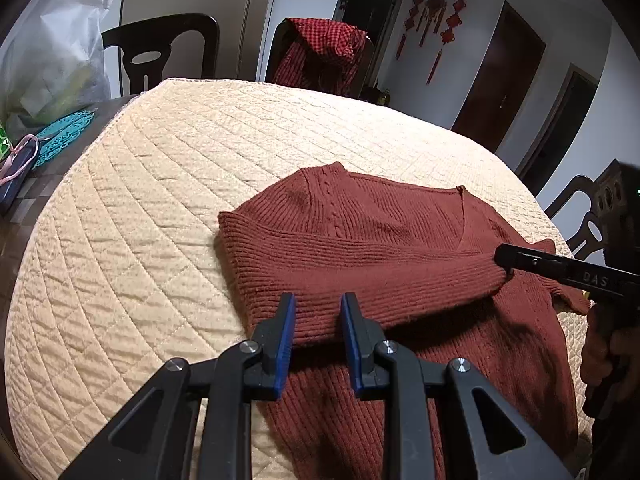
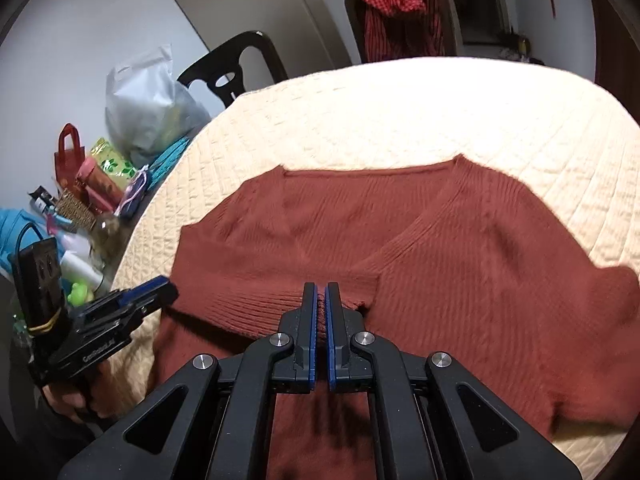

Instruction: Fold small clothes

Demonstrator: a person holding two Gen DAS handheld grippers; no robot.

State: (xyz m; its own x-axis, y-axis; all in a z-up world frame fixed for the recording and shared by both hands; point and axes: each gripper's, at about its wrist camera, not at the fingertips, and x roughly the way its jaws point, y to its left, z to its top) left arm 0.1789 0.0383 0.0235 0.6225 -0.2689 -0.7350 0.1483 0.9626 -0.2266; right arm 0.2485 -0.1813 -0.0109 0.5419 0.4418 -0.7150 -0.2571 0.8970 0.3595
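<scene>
A rust-red knit sweater (image 1: pixel 360 236) (image 2: pixel 460 264) lies flat on a cream quilted cover (image 1: pixel 160 200), neckline away from me. Its left sleeve (image 1: pixel 380 280) is laid across the chest. My right gripper (image 2: pixel 321 294) is shut on the sleeve cuff, with knit showing between the blue pads; in the left wrist view its black tip (image 1: pixel 505 259) meets the cuff end. My left gripper (image 1: pixel 318 304) hovers over the middle of the sleeve, jaws apart and nothing pinched. In the right wrist view the left gripper (image 2: pixel 156 290) sits by the sweater's left edge.
Two dark chairs stand beyond the table; one carries a red checked garment (image 1: pixel 320 52) (image 2: pixel 400 12). On the left, bare tabletop holds a plastic bag (image 1: pixel 52 60), a teal mat (image 1: pixel 64 136) and several small items (image 2: pixel 92 184). A person's hand (image 2: pixel 68 396) holds the left gripper.
</scene>
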